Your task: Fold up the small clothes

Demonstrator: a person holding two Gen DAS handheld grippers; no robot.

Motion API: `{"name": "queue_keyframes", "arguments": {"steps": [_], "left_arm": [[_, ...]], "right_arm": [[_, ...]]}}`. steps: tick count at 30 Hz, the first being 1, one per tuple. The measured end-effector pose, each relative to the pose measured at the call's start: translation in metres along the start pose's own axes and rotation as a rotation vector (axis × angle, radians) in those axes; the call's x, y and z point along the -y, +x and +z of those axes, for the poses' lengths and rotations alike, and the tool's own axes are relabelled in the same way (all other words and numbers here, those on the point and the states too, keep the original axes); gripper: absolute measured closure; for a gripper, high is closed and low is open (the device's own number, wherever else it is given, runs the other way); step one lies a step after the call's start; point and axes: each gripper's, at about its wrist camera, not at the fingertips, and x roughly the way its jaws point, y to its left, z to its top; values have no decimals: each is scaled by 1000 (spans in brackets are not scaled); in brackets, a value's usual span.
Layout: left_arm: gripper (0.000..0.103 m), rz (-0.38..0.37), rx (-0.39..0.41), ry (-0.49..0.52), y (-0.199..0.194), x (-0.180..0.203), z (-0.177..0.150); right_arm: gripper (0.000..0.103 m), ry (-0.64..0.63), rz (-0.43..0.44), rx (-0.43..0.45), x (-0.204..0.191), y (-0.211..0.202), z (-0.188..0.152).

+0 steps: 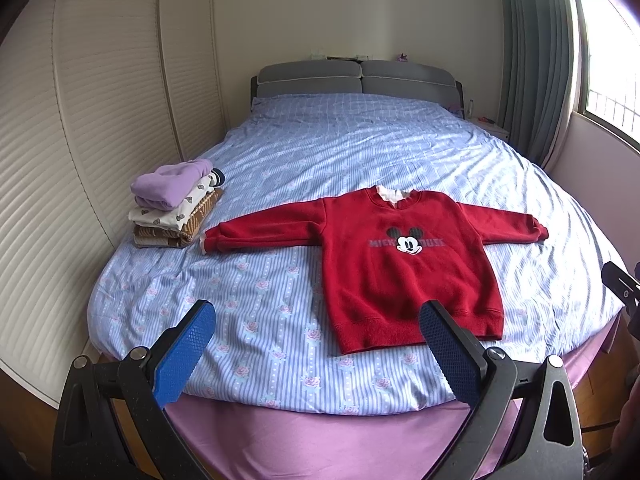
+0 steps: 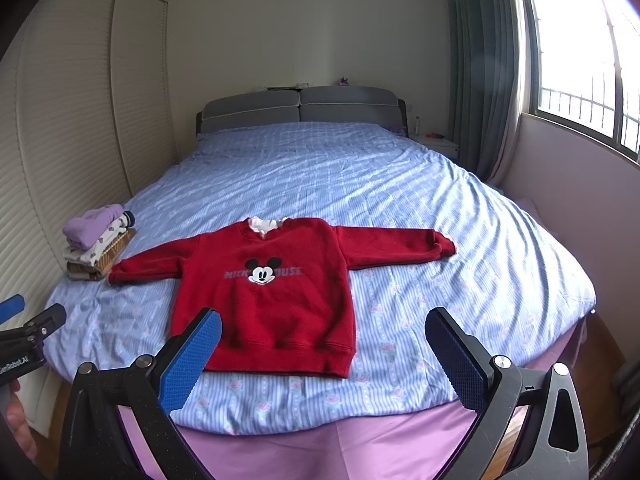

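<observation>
A small red sweater (image 1: 400, 264) with a Mickey Mouse print lies flat, face up, sleeves spread, near the foot of the bed; it also shows in the right wrist view (image 2: 272, 292). My left gripper (image 1: 318, 312) is open and empty, held above the bed's foot edge, short of the sweater's hem. My right gripper (image 2: 324, 320) is open and empty, also above the foot edge, with its left finger (image 2: 192, 360) over the hem's lower left corner in the view. A stack of folded clothes (image 1: 176, 204) sits left of the sweater's sleeve.
The bed has a blue striped floral cover (image 1: 360, 152) over a pink sheet (image 1: 320, 432). A louvred wardrobe (image 1: 80, 140) stands close on the left. A grey headboard (image 1: 356, 80), a curtain (image 1: 532, 60) and a window (image 2: 580, 60) lie beyond.
</observation>
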Motion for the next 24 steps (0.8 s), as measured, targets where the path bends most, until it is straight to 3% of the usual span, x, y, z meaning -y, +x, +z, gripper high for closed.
{"name": "queue_keyframes", "arguments": {"steps": [24], "left_arm": [[0,-6,0,1,-4,1,0]], "right_arm": [[0,-1,-10,0,3,-1,-2]]}}
